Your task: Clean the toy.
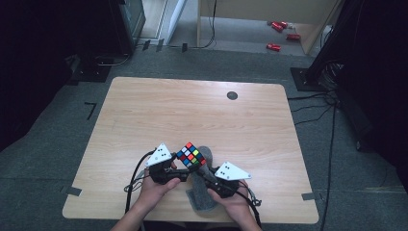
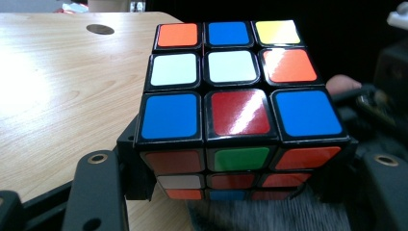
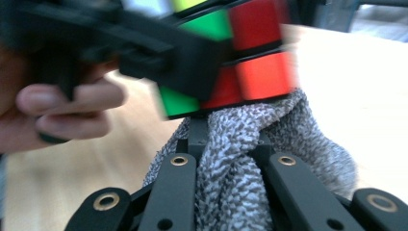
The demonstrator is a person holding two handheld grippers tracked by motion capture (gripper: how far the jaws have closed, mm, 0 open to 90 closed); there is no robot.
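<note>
Grey cloth (image 1: 204,192) near table (image 1: 144,110) edge, under cube (image 1: 190,155).

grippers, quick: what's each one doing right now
left gripper: shut on the puzzle cube, a jaw on each side.
right gripper: shut on the grey cloth, pressed under the cube.

A light wooden desk (image 1: 144,120) with a round dark grommet (image 1: 232,95) stands on grey carpet (image 1: 53,159). Red objects (image 1: 280,33) lie scattered on the floor beyond it, near a pale wooden panel (image 1: 269,9). Black cables (image 1: 312,108) trail at the right; both sides lie in deep shadow.
</note>
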